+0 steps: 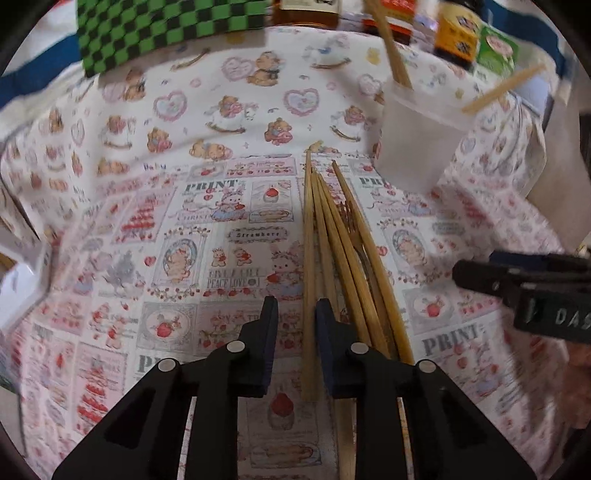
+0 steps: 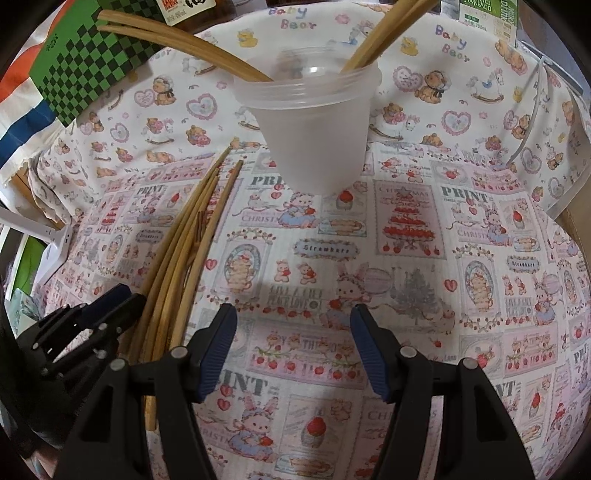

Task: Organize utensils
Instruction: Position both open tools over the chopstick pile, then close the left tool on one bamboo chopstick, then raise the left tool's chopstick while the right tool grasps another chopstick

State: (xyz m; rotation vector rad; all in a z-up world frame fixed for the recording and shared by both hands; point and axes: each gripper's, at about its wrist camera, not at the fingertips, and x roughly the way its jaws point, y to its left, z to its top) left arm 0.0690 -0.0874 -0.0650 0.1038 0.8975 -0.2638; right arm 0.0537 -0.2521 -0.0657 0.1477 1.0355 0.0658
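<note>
Several wooden chopsticks (image 1: 332, 236) lie in a bundle on the patterned cloth, with a metal fork (image 1: 351, 221) among them. My left gripper (image 1: 296, 306) is down over the near end of the bundle, open, with the leftmost chopstick (image 1: 308, 295) between its fingers. A translucent plastic cup (image 2: 314, 122) stands upright beyond, holding several chopsticks (image 2: 177, 37); it also shows in the left wrist view (image 1: 421, 129). My right gripper (image 2: 293, 317) is open and empty, over bare cloth right of the bundle (image 2: 184, 243). The left gripper shows at the lower left of the right wrist view (image 2: 110, 299).
A green and black checkered box (image 1: 155, 29) sits at the far left. Bottles and cartons (image 1: 458, 33) stand along the back edge. The cloth-covered table (image 2: 443, 258) drops off at the right. White objects (image 2: 55, 236) lie at the left edge.
</note>
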